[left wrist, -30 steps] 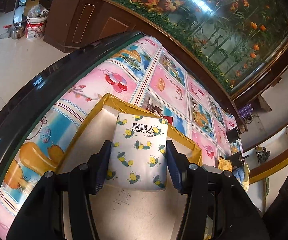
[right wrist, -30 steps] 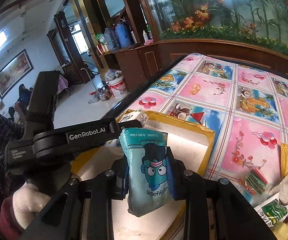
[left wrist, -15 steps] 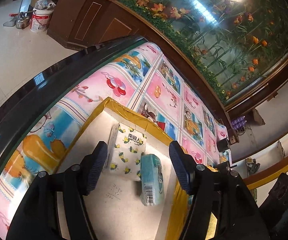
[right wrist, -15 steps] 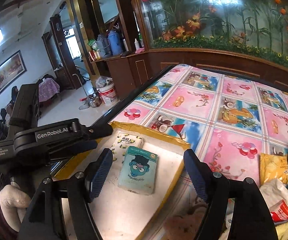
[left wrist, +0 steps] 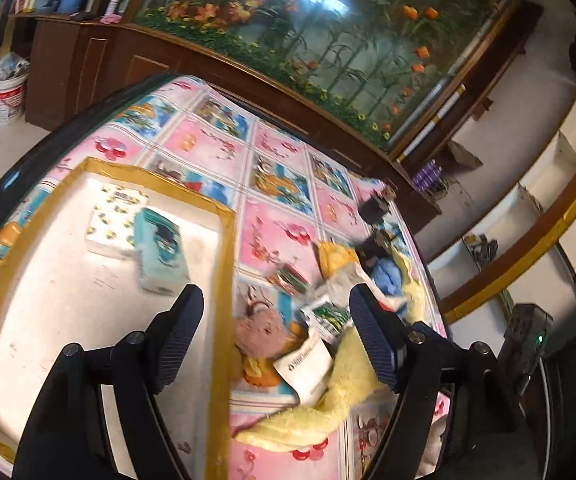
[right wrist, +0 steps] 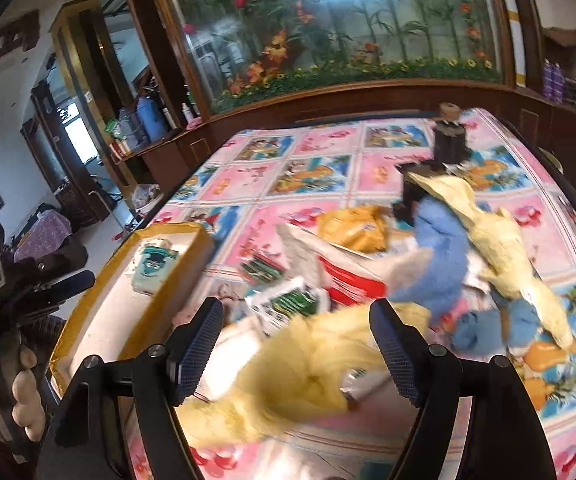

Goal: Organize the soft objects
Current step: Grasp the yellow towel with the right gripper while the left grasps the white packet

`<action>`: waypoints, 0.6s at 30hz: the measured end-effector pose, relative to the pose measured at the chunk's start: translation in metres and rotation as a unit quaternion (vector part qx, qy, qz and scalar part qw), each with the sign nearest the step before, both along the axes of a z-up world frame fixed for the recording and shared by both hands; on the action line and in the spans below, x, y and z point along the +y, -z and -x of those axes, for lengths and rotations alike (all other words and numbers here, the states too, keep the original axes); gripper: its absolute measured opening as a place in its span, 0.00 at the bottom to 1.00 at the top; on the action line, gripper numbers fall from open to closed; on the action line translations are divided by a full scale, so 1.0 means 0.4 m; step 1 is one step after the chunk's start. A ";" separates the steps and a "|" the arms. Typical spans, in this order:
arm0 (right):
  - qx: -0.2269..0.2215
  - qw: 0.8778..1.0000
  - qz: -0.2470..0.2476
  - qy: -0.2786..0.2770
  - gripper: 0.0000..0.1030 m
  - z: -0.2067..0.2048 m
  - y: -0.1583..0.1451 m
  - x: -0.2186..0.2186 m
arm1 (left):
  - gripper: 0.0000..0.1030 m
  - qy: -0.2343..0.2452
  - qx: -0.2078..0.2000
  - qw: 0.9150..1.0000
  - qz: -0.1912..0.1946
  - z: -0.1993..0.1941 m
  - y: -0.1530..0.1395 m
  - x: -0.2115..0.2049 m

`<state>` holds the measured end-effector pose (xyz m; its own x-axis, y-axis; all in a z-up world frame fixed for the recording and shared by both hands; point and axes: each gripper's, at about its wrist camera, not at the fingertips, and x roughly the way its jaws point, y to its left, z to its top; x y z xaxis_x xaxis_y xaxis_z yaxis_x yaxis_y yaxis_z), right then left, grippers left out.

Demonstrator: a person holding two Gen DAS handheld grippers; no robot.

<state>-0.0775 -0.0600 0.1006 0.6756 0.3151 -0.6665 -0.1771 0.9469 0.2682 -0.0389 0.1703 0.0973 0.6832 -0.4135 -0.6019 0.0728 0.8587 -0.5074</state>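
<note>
Left wrist: tray (left wrist: 224,280) holds seemingly two tissue packs (left wrist: 160,250).

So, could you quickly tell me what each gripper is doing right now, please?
Left gripper: open, holding nothing, above the tray's right edge.
Right gripper: open, holding nothing, over the yellow towel.

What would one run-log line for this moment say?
left gripper: open, empty | right gripper: open, empty, above yellow towel | tray: bee pack, teal pack | pile: unsorted
</note>
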 end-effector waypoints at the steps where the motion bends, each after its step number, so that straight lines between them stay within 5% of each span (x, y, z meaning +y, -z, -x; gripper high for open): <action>1: 0.013 1.000 -0.010 0.012 0.75 0.003 0.015 -0.030 | 0.73 0.016 0.002 1.000 -0.011 0.008 0.008 -0.036; 7: 0.075 0.994 -0.075 0.017 0.75 0.017 0.085 -0.104 | 0.73 0.047 0.038 0.998 0.007 0.030 0.058 -0.135; 14: 0.097 0.992 -0.070 -0.028 0.77 0.011 0.126 0.023 | 0.73 0.015 0.041 0.999 -0.026 0.040 0.047 -0.135; 16: 0.104 0.992 -0.056 -0.032 0.71 -0.009 0.148 0.058 | 0.73 0.020 0.048 0.998 -0.038 0.028 0.057 -0.150; 17: 0.110 0.992 -0.055 -0.030 0.47 -0.015 0.160 0.060 | 0.73 0.024 0.050 0.997 -0.044 0.023 0.062 -0.160; 18: 0.117 0.991 -0.065 -0.029 0.45 -0.020 0.169 0.053 | 0.73 0.030 0.053 0.997 -0.052 0.020 0.067 -0.171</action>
<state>-0.0697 -0.0387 0.0330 0.4853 0.4432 -0.7537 -0.1490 0.8913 0.4282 -0.0467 0.1018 0.0706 0.5898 -0.3828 -0.7111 0.0765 0.9030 -0.4227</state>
